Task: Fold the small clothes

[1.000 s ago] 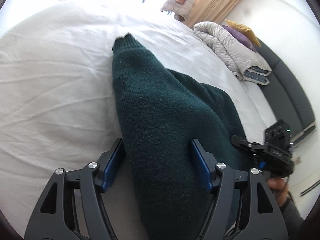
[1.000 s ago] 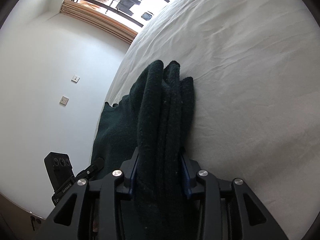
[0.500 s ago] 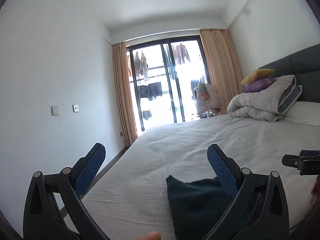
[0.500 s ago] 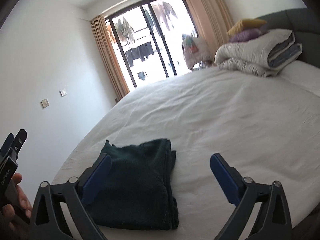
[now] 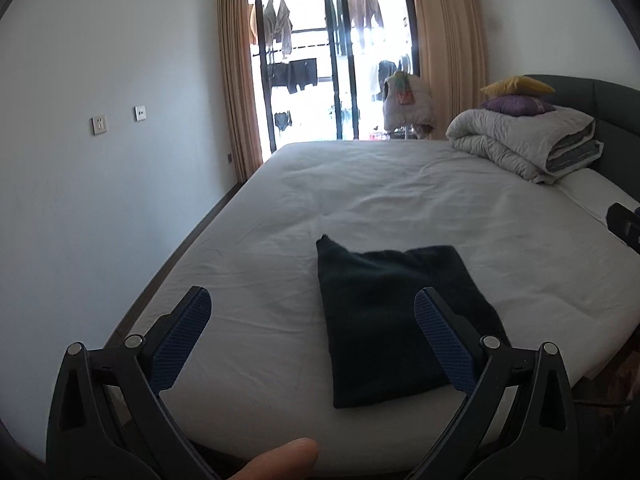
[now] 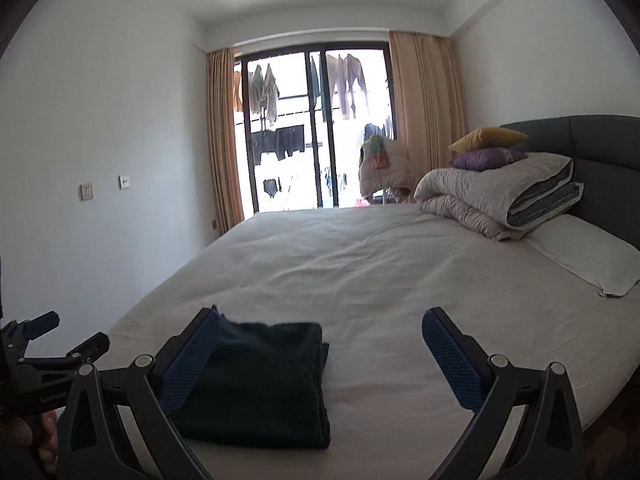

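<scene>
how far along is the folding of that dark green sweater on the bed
Done: the dark green sweater lies folded into a compact rectangle on the white bed. In hand: nothing; the left gripper and right gripper are both open and clear of it. Left: no other loose small clothes show on the bed, so the fold looks finished.

Left tool (image 5: 312,308): jaws spread wide, nothing between the blue ribbed pads (image 5: 182,338); aimed forward and slightly downward. A fingertip (image 5: 280,458) of the holding hand shows at the lower edge of the left wrist view.

Right tool (image 6: 320,330): jaws spread wide, pads (image 6: 452,360) bare, gripping nothing; aimed forward, nearly level.

From the right wrist view, the left tool (image 6: 56,332) appears at the far left, its holding hand (image 6: 24,436) partly visible below it.
</scene>
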The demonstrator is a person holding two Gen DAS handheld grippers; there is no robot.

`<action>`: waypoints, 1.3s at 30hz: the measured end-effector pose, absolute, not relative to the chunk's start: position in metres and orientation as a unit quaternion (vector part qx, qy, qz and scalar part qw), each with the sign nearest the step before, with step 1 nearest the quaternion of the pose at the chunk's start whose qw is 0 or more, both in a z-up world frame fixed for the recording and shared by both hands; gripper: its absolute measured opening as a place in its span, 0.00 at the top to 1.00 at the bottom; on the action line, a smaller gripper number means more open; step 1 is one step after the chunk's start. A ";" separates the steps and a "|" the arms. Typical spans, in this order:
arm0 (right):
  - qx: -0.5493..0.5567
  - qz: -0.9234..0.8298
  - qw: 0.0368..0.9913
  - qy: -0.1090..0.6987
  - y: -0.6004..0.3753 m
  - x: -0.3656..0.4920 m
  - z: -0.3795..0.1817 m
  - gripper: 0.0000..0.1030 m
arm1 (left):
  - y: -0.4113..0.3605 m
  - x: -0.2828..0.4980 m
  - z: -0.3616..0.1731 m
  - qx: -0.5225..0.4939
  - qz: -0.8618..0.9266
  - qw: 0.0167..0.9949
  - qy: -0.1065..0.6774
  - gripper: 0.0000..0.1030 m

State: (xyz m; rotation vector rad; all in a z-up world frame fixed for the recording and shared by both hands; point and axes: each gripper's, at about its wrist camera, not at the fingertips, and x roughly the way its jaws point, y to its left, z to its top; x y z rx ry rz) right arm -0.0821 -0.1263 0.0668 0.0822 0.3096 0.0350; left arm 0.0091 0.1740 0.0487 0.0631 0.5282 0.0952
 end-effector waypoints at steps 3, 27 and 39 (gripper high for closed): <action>0.047 0.013 0.978 0.202 -0.120 -0.074 0.048 0.00 | 0.177 0.019 0.025 0.011 0.031 0.953 0.300 0.00; 0.019 0.038 0.953 0.300 -0.081 -0.054 -0.006 0.00 | 0.179 0.067 -0.046 -0.003 0.033 0.922 0.385 0.00; 0.017 0.039 0.948 0.316 -0.080 -0.048 -0.016 0.00 | 0.176 0.076 -0.055 -0.007 0.037 0.918 0.395 0.00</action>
